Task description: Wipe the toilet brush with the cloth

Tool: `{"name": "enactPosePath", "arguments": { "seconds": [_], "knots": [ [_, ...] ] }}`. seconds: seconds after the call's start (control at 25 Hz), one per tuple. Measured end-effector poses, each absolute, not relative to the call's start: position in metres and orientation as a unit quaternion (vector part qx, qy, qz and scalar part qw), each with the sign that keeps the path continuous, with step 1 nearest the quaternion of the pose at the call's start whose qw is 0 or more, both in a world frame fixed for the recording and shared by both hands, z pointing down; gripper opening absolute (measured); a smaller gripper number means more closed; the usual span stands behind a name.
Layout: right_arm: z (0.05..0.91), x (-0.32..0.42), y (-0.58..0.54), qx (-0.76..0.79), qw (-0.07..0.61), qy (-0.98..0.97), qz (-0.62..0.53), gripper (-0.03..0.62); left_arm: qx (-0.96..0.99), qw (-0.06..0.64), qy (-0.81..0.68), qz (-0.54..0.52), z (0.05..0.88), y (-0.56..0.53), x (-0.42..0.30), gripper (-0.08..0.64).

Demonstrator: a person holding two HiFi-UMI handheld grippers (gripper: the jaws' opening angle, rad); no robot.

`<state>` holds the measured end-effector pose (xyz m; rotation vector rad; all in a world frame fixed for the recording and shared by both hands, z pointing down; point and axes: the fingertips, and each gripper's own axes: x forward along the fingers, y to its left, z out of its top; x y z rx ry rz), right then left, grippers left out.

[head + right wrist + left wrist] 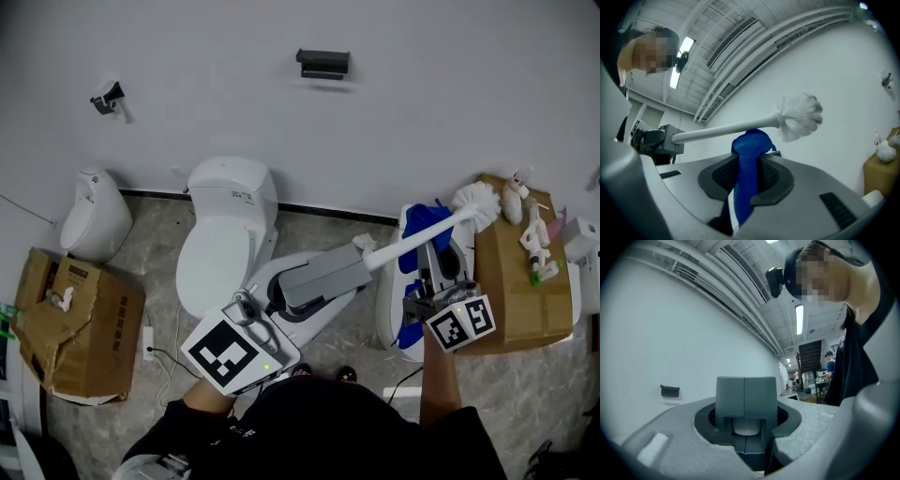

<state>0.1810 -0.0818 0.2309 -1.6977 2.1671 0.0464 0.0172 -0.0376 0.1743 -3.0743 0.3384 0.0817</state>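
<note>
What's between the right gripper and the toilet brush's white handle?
The blue cloth: the right gripper pinches it, and its bunched top rises to the brush handle, in the right gripper view.

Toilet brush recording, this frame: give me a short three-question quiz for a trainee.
1. True or false: the right gripper is shut on the blue cloth.
2. Which part of the toilet brush does the left gripper grip? A. the bristles B. the handle end C. nothing
3. Fill in: the cloth sits against the underside of the brush's white ___, just short of the bristles.
Key: 1 true; 2 B; 3 shaft.
</note>
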Motion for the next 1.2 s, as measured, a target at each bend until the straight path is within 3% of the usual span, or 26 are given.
{"name": "enactPosePath", "arguments": {
  "seconds": [0.64,0.88,1.2],
  "knots": [
    [0.186,0.118,-0.048,-0.554,0.12,0.813,0.134,0.074,-0.986,0.034,0.159,0.037,0.177,-0.068,0.008,0.158],
    [0.139,0.111,-0.038,-0.526,0.207,0.816,0.12,0.072,-0.983,0.057,0.17,0.023,0.177,-0.071,0.006,0.158],
    [0.12,0.102,-0.04,-0.514,0.182,0.825,0.147,0.072,-0.986,0.046,0.16,0.012,0.183,-0.064,0.012,0.158]
  ]
}}
